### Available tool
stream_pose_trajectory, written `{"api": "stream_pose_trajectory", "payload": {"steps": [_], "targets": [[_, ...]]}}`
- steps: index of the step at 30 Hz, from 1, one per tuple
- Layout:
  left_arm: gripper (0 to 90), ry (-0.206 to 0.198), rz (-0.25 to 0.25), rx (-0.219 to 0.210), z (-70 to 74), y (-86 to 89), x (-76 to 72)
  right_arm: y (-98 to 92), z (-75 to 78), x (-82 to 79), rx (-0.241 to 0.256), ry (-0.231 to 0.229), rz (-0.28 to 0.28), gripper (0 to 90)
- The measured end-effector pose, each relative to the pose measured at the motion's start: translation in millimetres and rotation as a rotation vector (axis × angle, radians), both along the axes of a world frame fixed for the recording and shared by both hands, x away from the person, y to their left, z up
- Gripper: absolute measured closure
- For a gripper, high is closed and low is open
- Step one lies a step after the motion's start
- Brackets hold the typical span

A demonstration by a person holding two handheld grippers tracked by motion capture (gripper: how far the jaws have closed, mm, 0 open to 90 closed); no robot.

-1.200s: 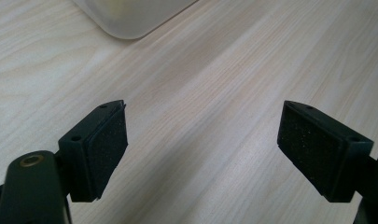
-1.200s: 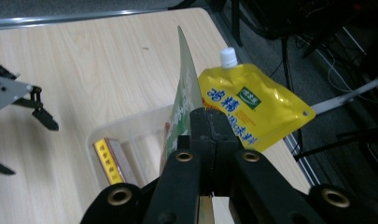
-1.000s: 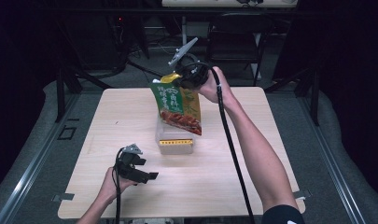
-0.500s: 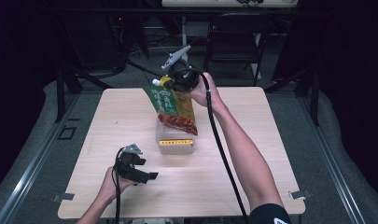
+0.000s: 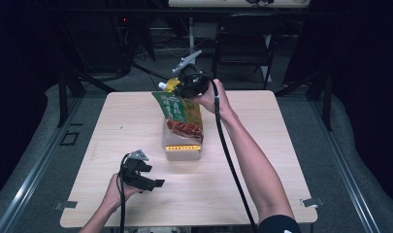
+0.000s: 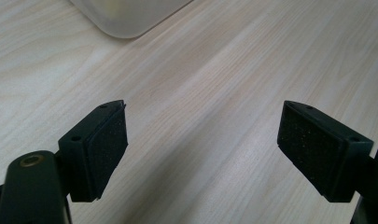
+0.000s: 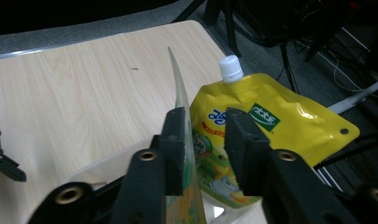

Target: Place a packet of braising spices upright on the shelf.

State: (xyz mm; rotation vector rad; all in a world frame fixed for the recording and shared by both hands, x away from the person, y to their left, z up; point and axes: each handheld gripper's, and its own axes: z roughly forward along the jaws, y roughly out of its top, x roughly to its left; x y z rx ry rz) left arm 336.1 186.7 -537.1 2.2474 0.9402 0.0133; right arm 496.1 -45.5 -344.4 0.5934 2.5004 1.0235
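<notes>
Fingers [image 7: 177, 140] of my right gripper [image 7: 207, 140] are closed on two packets at once, a flat green snack bag [image 5: 177, 109] seen edge-on between them and a yellow spouted pouch [image 7: 270, 126] with a white cap pressed alongside it; from the high view both hang from that gripper [image 5: 187, 92] above the far middle of the wooden table [image 5: 281, 145], the green bag's lower end dipping into or just over the translucent container [image 5: 183, 148] that stands near the table's centre; whether the bag touches the container's floor I cannot tell; the yellow pouch sits behind the green one, its spout pointing up and away from me; my left gripper [image 6: 203, 144] has its pads spread wide with nothing between them, bare wood grain showing through the gap and a rounded corner of the container at the top of its own view; on the high view it [image 5: 140, 177] rests low at the near left of the table, well apart from the container and the packets.
</notes>
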Motion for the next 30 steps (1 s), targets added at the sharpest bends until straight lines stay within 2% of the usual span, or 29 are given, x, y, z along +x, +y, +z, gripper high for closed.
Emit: {"api": "stream_pose_trajectory", "payload": {"steps": [1,3,6,13,14,16,17,18,20,21,23,26,29,30], "targets": [[16.1,-0.001,-0.002,0.001,0.2,-0.4,0.0,-2.5,1.3,-1.1,0.000,-0.011,-0.012,61.3],[16.0,-0.004,0.000,0.003,0.0,-1.3,-0.2,-10.5,6.2,-4.4,0.001,0.000,-0.023,49.1],[16.0,-0.004,0.002,0.000,0.1,-2.0,-0.6,-26.6,12.3,-11.9,0.015,0.003,-0.047,39.6],[15.7,-0.009,0.004,0.002,0.3,-1.2,0.0,-67.7,12.0,-33.7,0.019,0.037,-0.104,21.6],[15.5,-0.009,0.004,0.005,0.4,-1.4,-0.1,-77.9,9.2,-41.8,0.015,0.049,-0.117,18.4],[15.4,-0.011,0.005,0.005,0.5,-1.4,-0.1,-82.9,6.7,-45.6,0.007,0.054,-0.124,16.6],[15.3,-0.011,0.007,0.005,0.4,-1.4,-0.1,-92.9,0.2,-54.4,0.006,0.070,-0.140,15.0],[15.3,-0.010,0.009,0.005,0.3,-1.3,-0.1,-92.9,0.2,-54.4,0.006,0.070,-0.140,15.0],[15.3,-0.009,0.010,0.006,0.4,-0.5,0.2,-102.9,-8.4,-64.1,0.006,0.083,-0.154,14.5],[15.2,-0.008,0.008,0.006,0.4,-0.2,0.4,-112.5,-18.6,-73.6,-0.002,0.092,-0.166,14.3],[15.2,-0.010,0.008,0.009,0.7,0.5,0.6,-116.9,-24.2,-77.7,-0.006,0.103,-0.171,13.6],[15.2,-0.015,0.010,0.009,0.8,1.0,0.7,-129.5,-41.0,-89.2,-0.025,0.116,-0.186,13.4],[15.1,-0.014,0.015,0.005,0.9,0.4,0.3,-141.3,-57.3,-97.7,-0.021,0.144,-0.203,13.2],[15.1,-0.015,0.013,0.006,1.0,0.6,0.3,-148.3,-68.2,-103.3,-0.024,0.151,-0.217,13.3]]}}
